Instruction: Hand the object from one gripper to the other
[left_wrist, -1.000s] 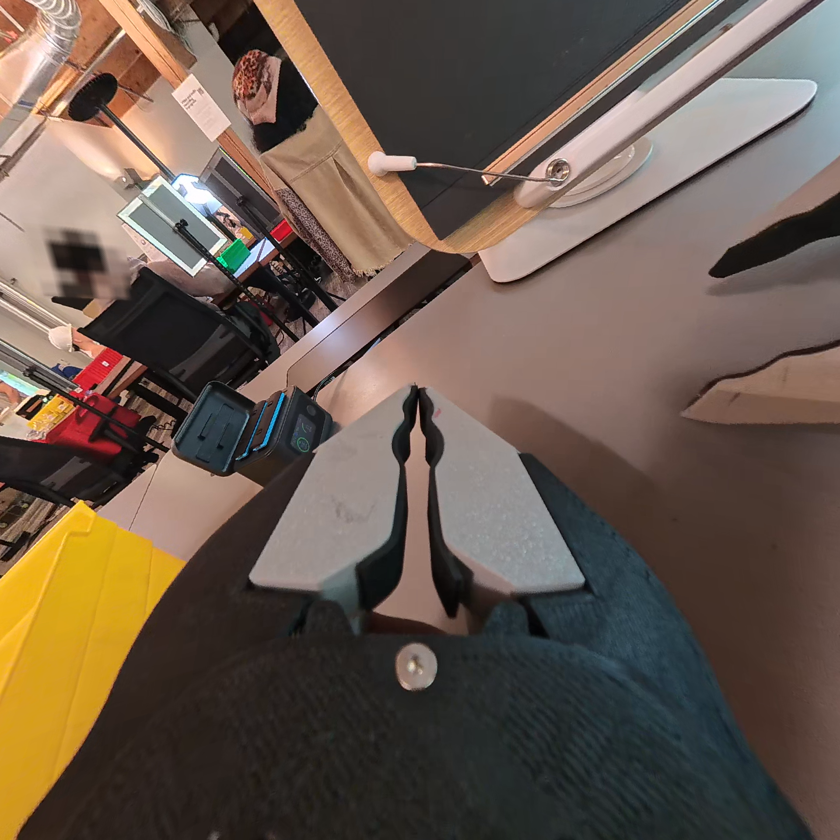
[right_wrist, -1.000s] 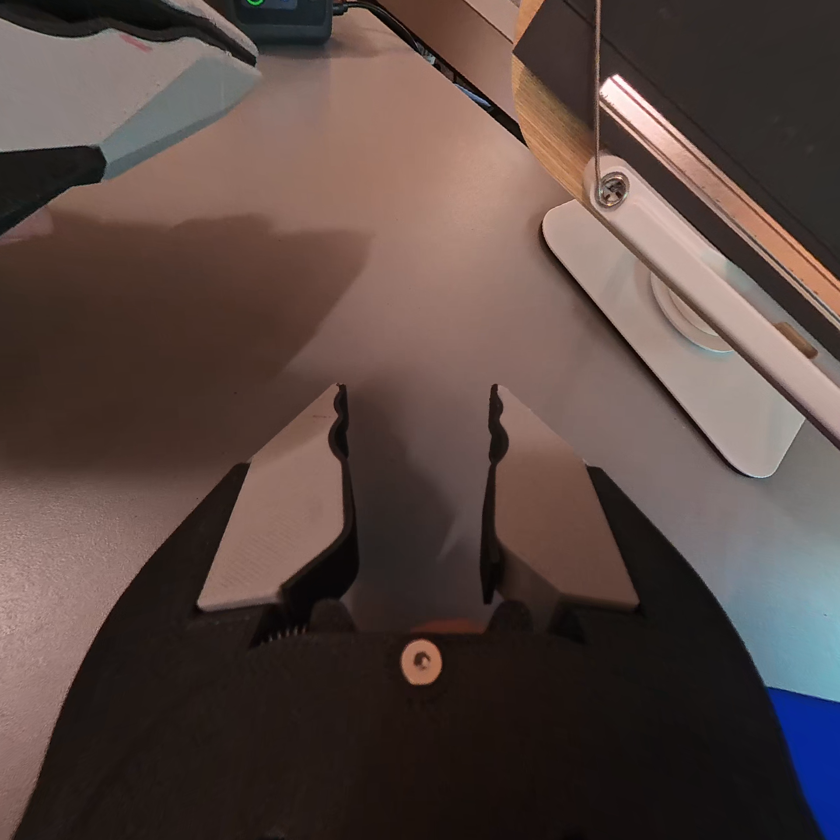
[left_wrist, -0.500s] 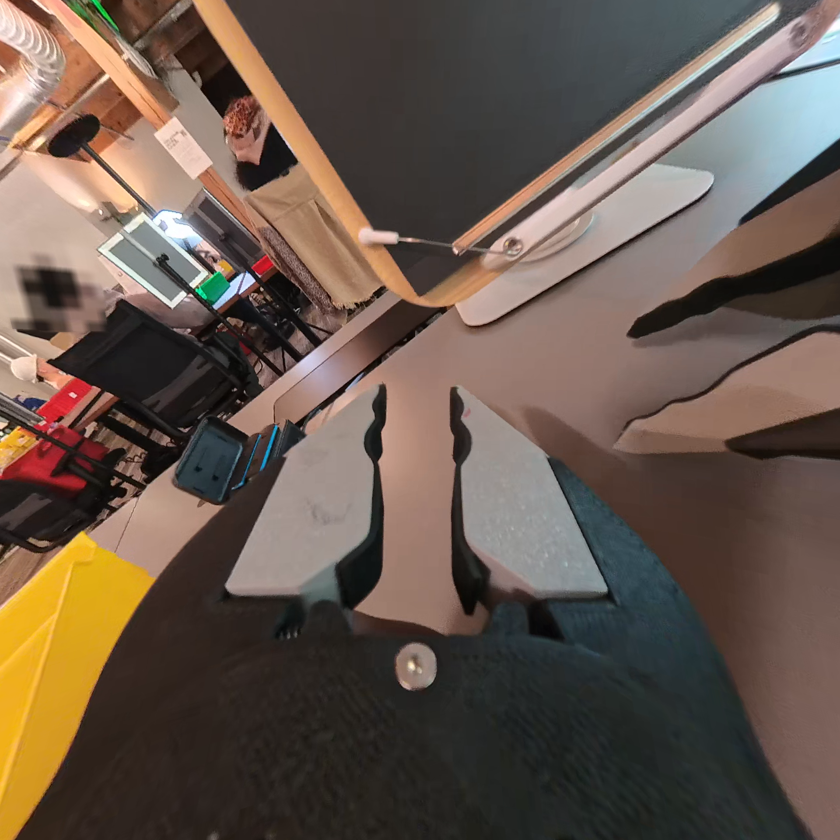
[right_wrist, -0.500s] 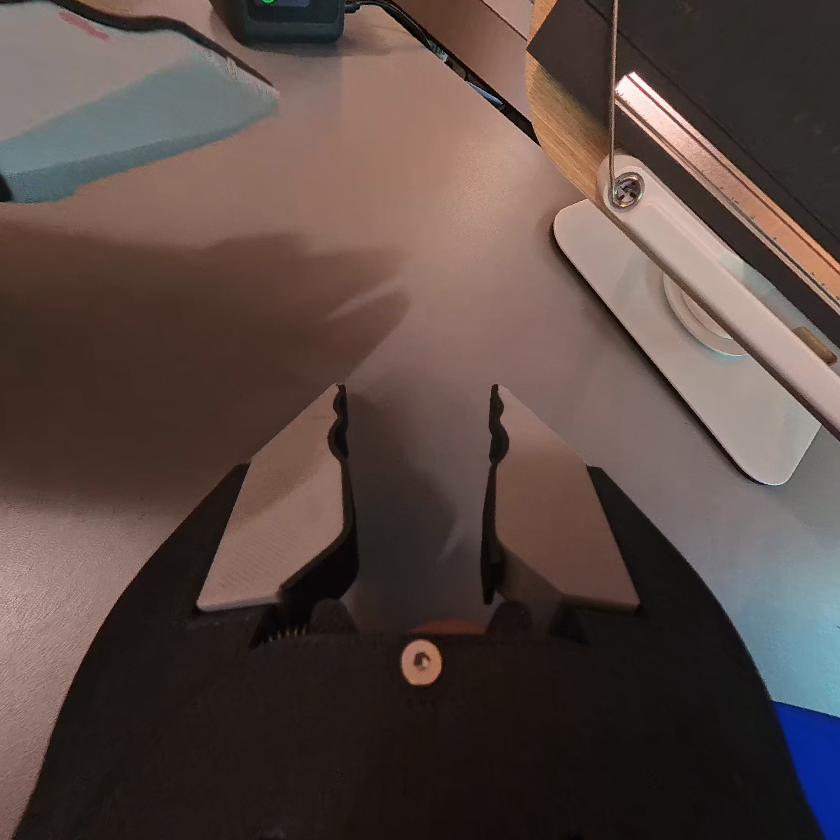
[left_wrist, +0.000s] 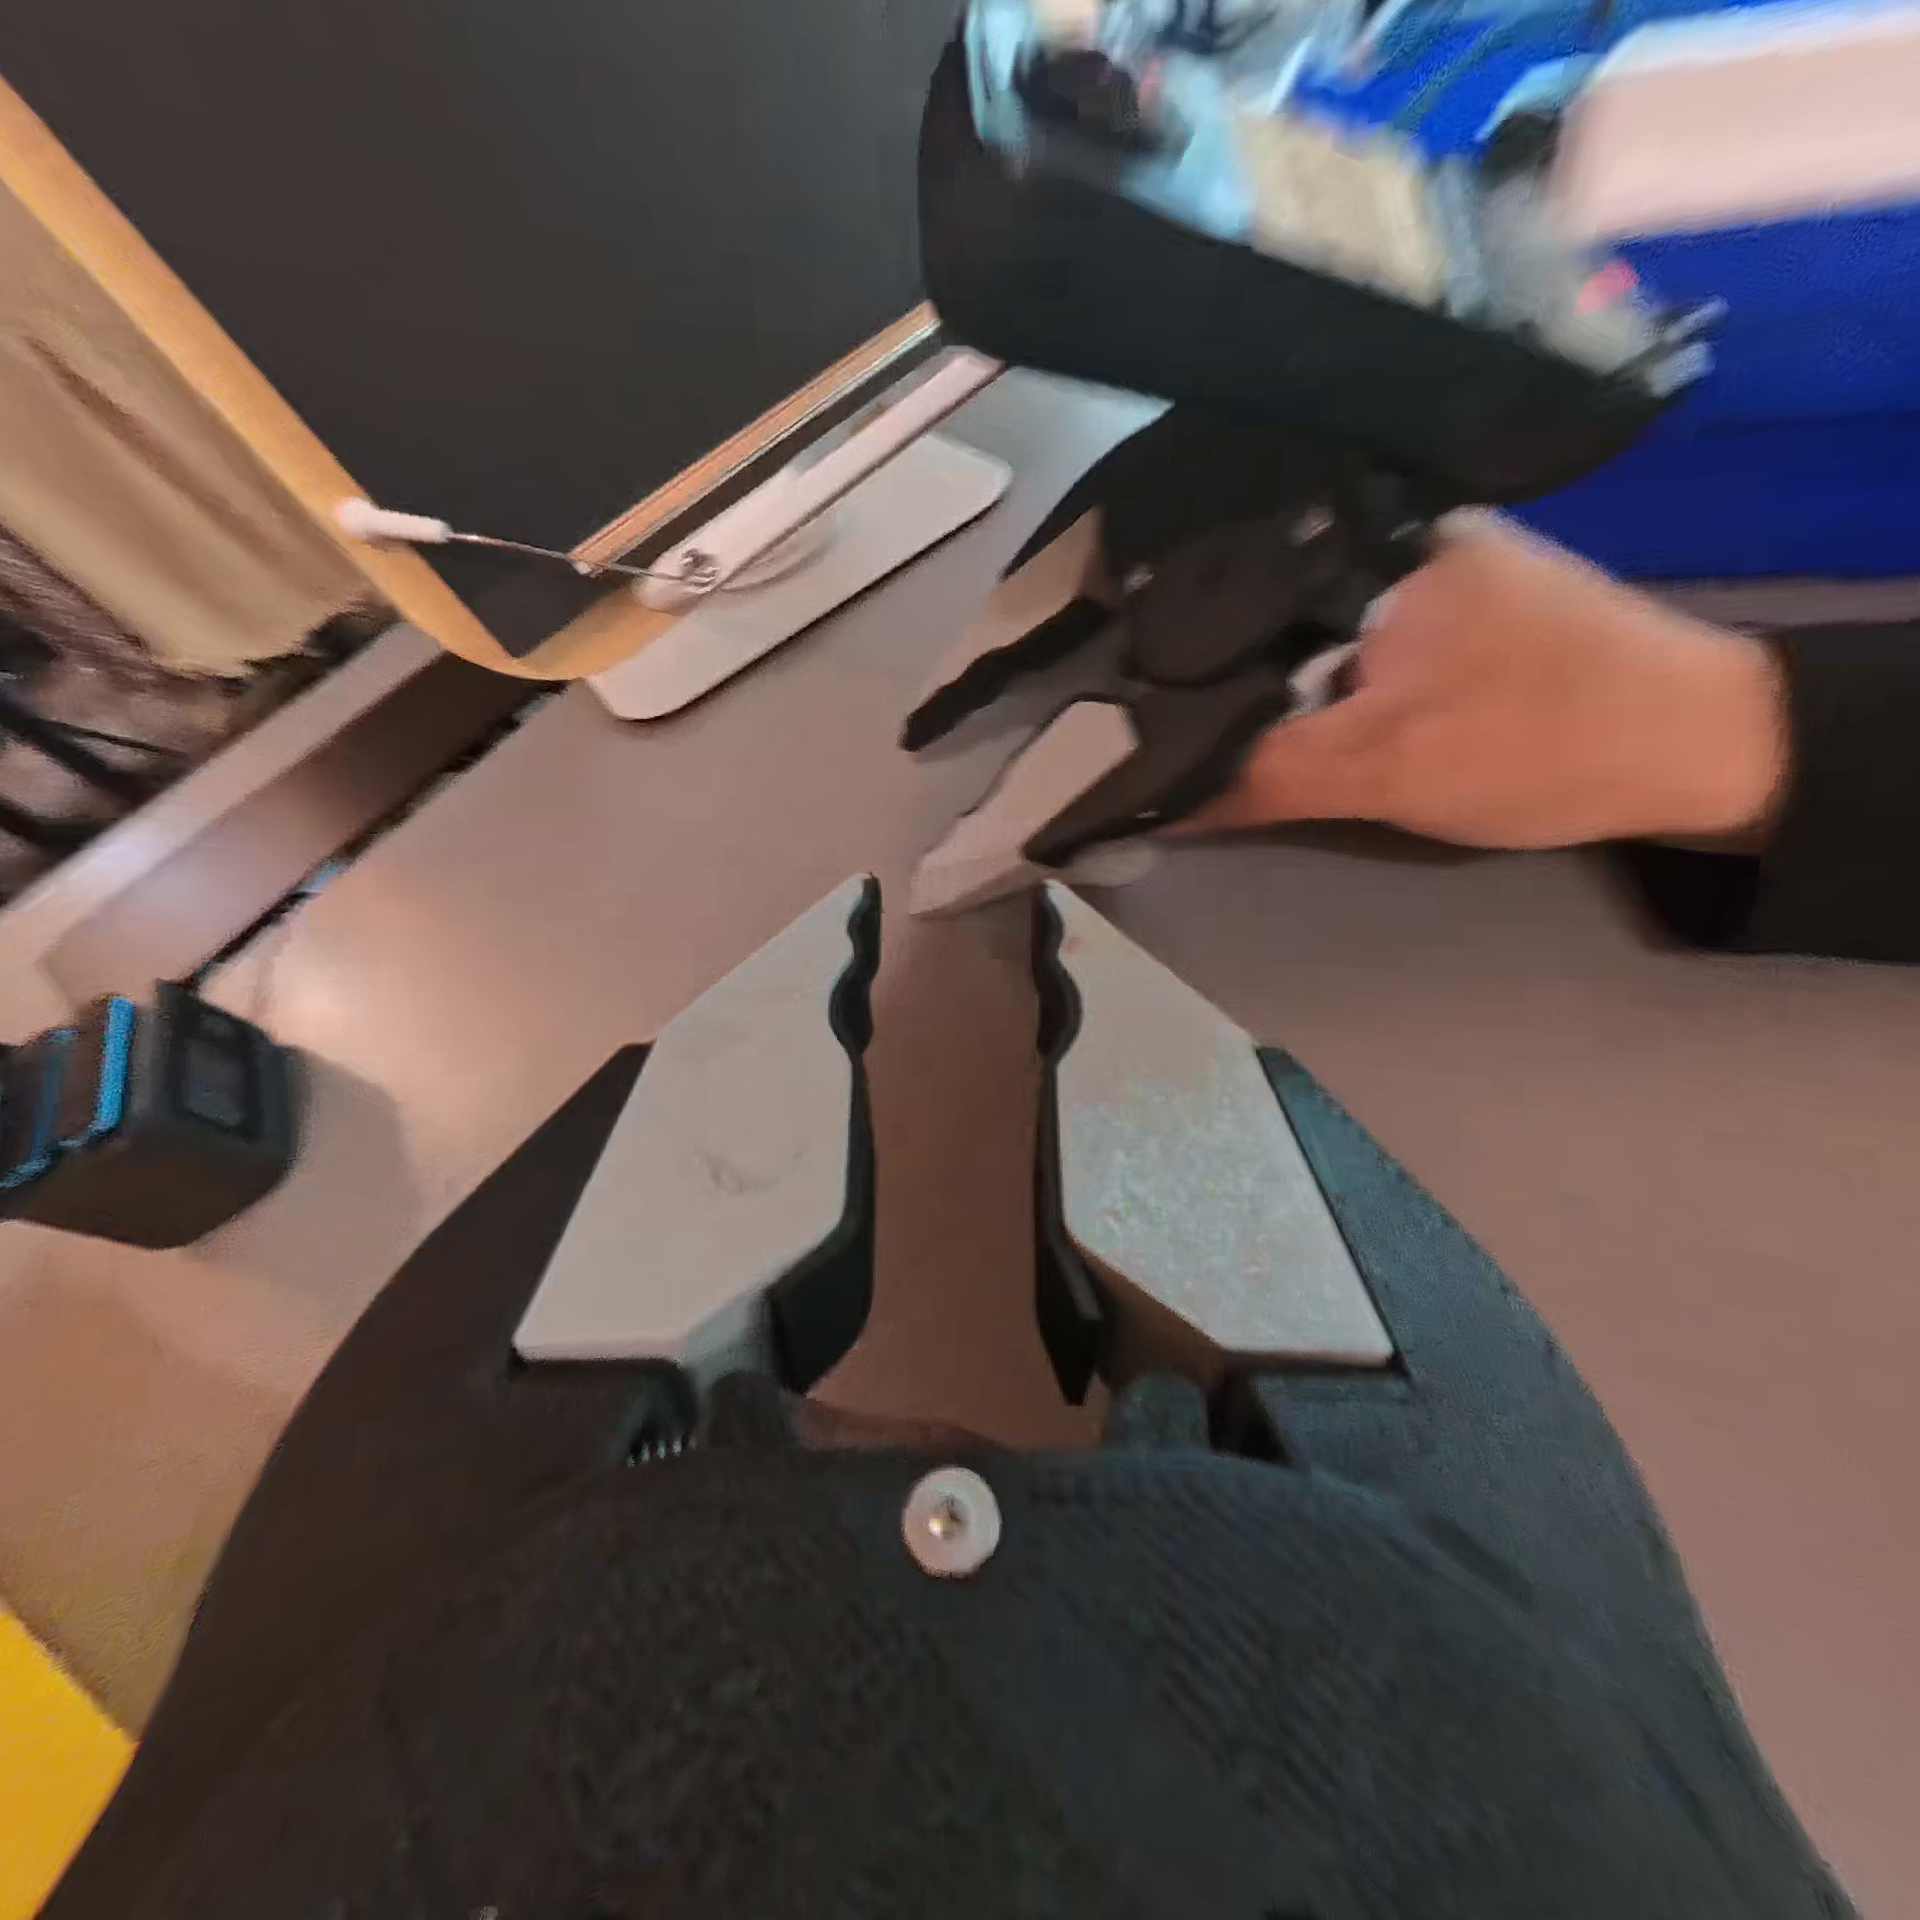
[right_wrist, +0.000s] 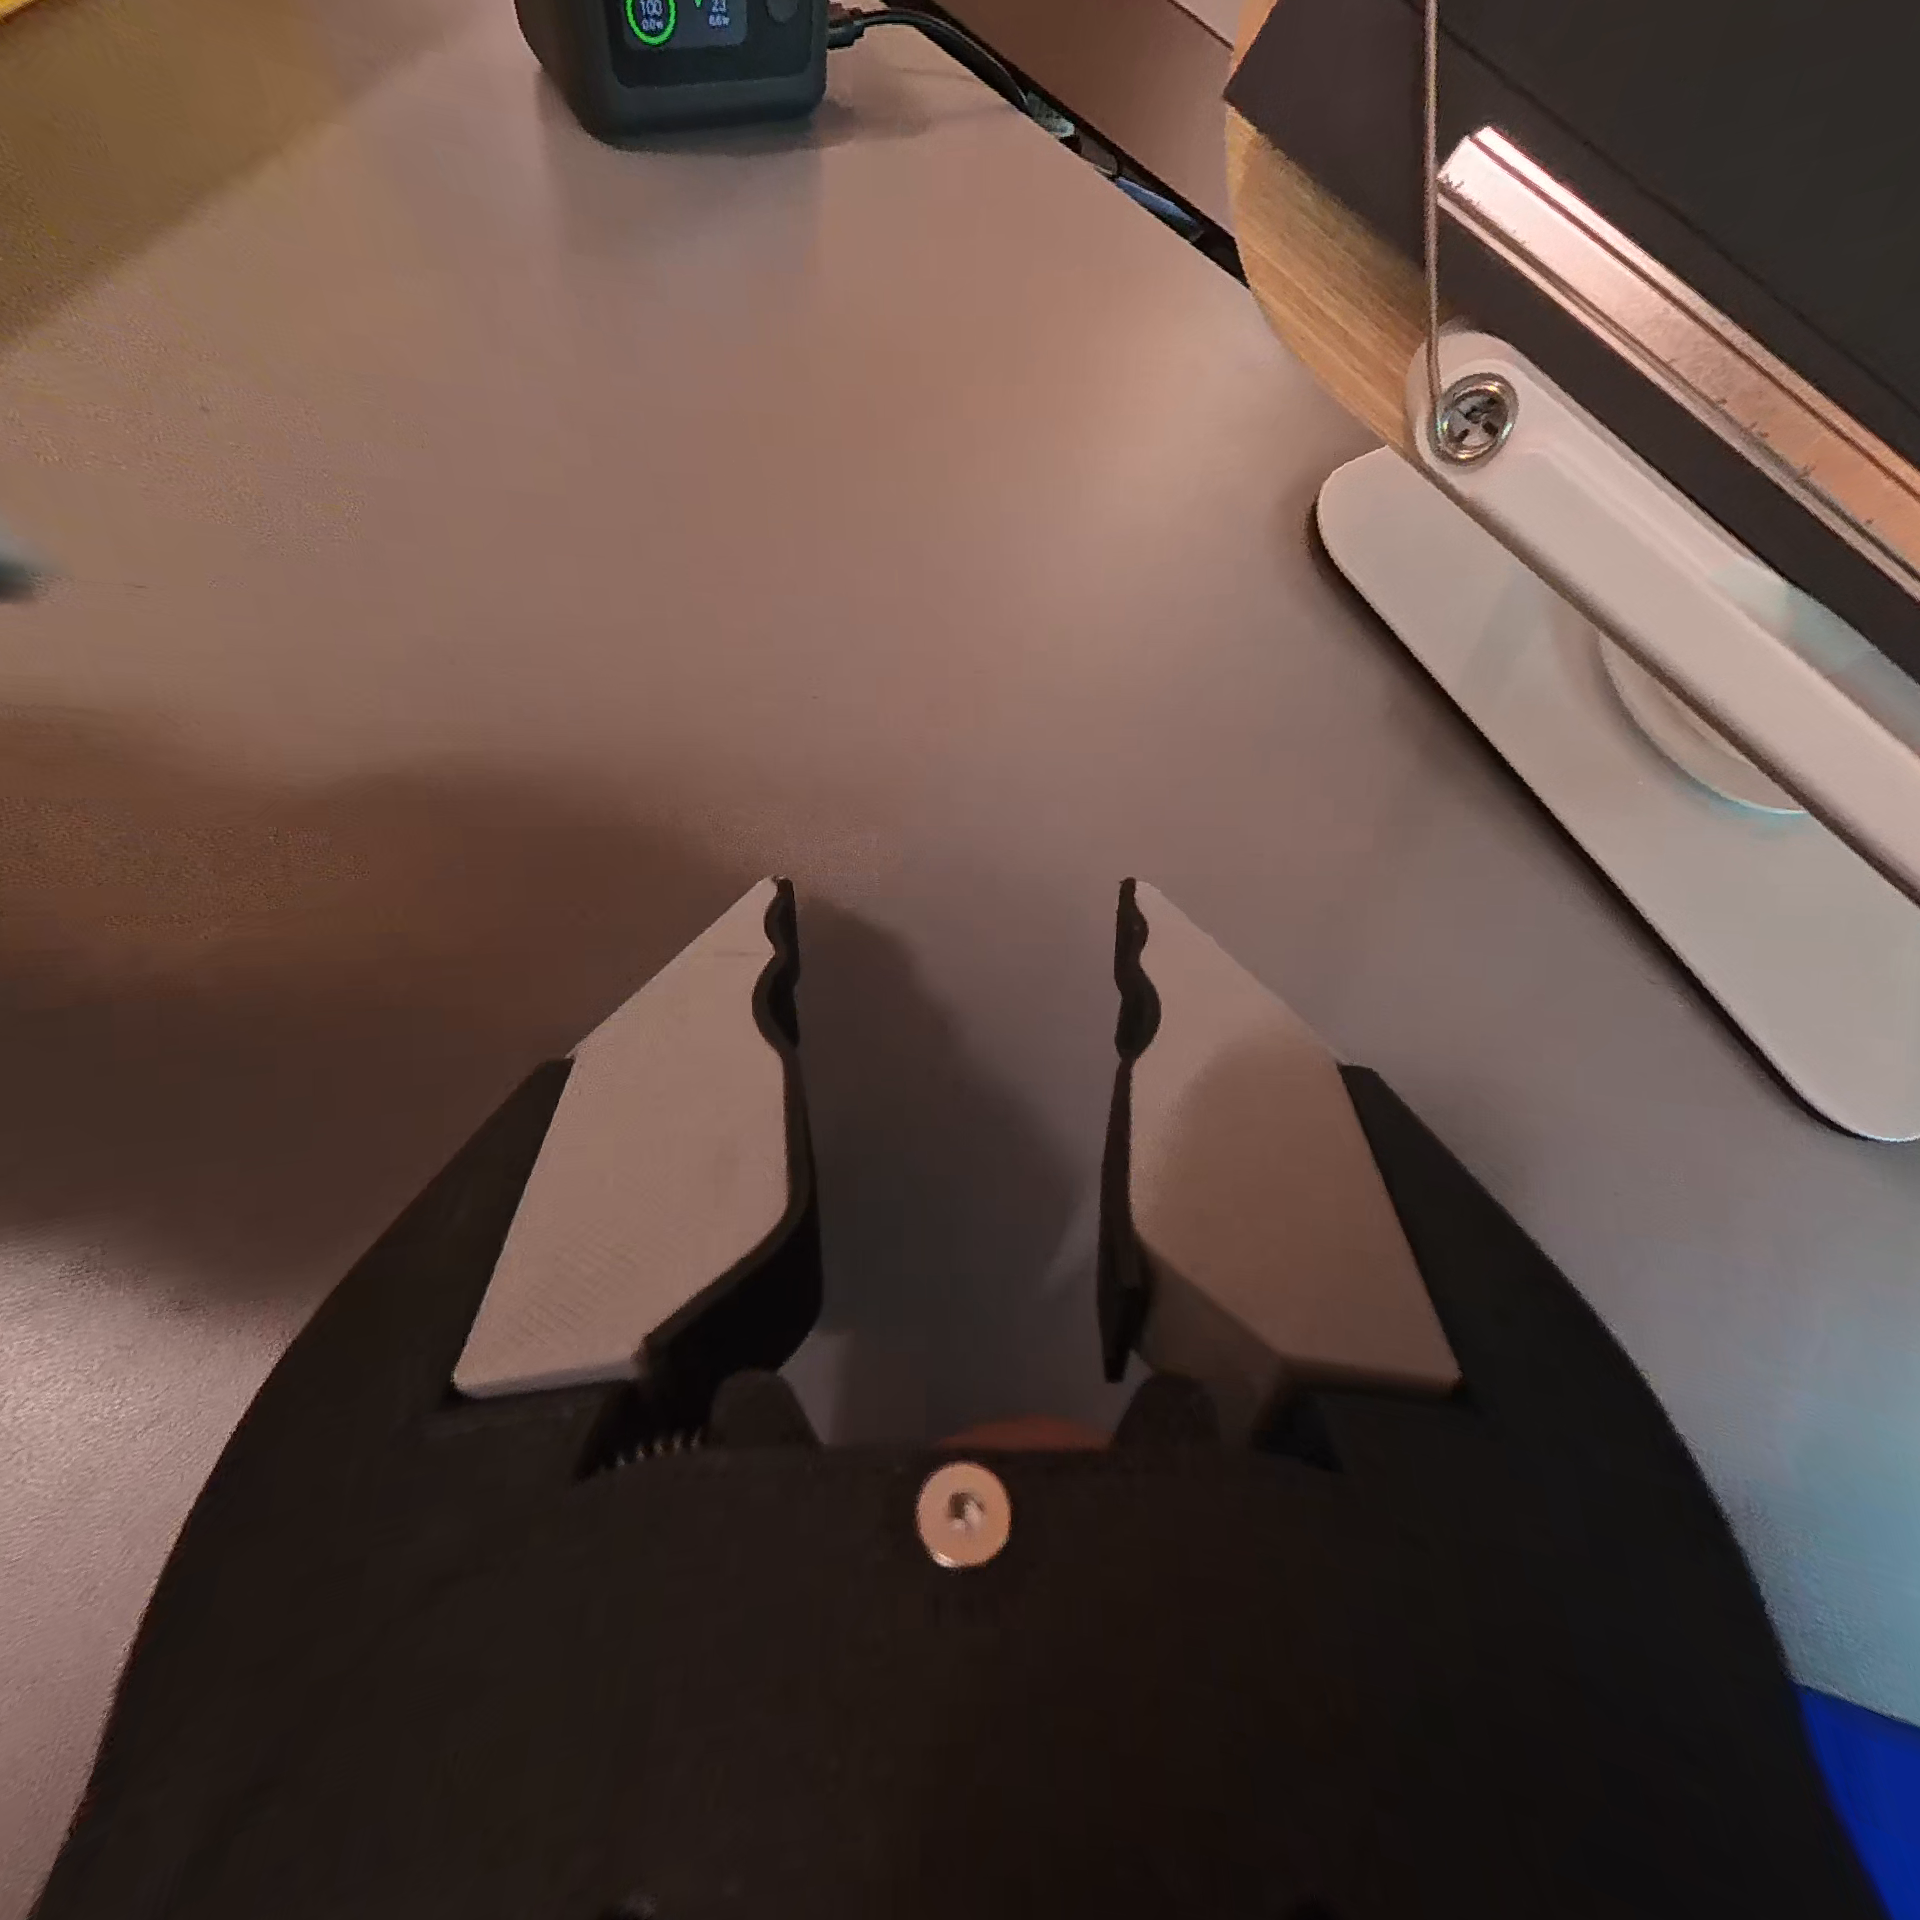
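No object for handing over shows in either view. My left gripper (left_wrist: 956, 902) is open and empty, low over the grey-brown table (left_wrist: 1455, 1091). Just beyond its tips is my right gripper (left_wrist: 920, 821), held by a hand (left_wrist: 1507, 707), blurred by motion, its fingers apart. In the right wrist view my right gripper (right_wrist: 954, 891) is open and empty above the table (right_wrist: 727, 520). Nothing lies between either pair of fingers.
A monitor on a white stand base (left_wrist: 810, 561) stands at the table's back, and it also shows in the right wrist view (right_wrist: 1662, 831). A small black device with a lit screen (right_wrist: 707, 62) sits far left. A yellow bin (left_wrist: 42, 1714) is at the left, something blue (left_wrist: 1818, 312) at the right. Tip to tip, the grippers are about 12 cm apart.
My left gripper went from nearly shut to open and swung right, bringing the right gripper and hand into view. It has left the right wrist view. The right gripper stayed open.
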